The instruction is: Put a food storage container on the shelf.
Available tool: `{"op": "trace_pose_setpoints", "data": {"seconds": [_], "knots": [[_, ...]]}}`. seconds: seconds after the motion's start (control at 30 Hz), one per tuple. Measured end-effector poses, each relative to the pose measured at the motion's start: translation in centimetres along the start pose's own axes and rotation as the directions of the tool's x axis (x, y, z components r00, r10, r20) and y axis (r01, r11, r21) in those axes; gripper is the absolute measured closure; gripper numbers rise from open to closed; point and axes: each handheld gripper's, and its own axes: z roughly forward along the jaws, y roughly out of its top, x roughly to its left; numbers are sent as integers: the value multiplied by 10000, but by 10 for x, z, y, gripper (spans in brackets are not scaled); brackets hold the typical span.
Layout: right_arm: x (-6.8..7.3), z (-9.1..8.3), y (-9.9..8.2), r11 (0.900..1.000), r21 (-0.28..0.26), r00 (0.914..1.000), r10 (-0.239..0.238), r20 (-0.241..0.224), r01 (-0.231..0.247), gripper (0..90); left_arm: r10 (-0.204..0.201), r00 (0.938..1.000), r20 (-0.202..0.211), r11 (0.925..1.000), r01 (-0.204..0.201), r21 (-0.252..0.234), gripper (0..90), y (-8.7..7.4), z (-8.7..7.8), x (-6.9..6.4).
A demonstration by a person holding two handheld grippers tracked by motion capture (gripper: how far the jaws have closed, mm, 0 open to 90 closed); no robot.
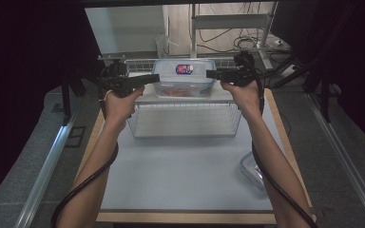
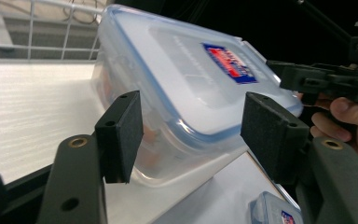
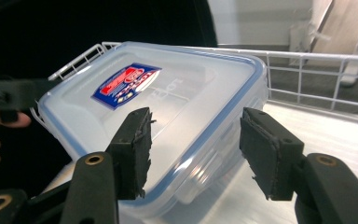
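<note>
Both grippers, left (image 1: 153, 77) and right (image 1: 211, 74), flank the box (image 1: 184, 76) on the rack (image 1: 185, 114), fingers apart at its ends, seemingly poised to lift it together.

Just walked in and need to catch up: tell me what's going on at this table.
A person holds a gripper in each hand, one at either side of a lidded clear plastic container on the top shelf of a white wire rack. The left gripper and the right gripper each have a corner of the container between open jaws, the pads not pressing on it. A second, similar container lies on the table near the right forearm.
</note>
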Motion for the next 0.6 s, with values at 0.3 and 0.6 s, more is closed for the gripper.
{"op": "trace_pose_setpoints", "data": {"seconds": [0.3,0.6], "knots": [[25,-31,-19,9907,-203,9909,-1347,18,1347,829,1735,9834,-531,9846,-1743,-120,401,-23,-22,-14],[24,-20,-44,9850,491,9857,-1637,-391,1655,897,2328,9718,-378,9720,-2312,423,799,-37,-11,-16]]}}
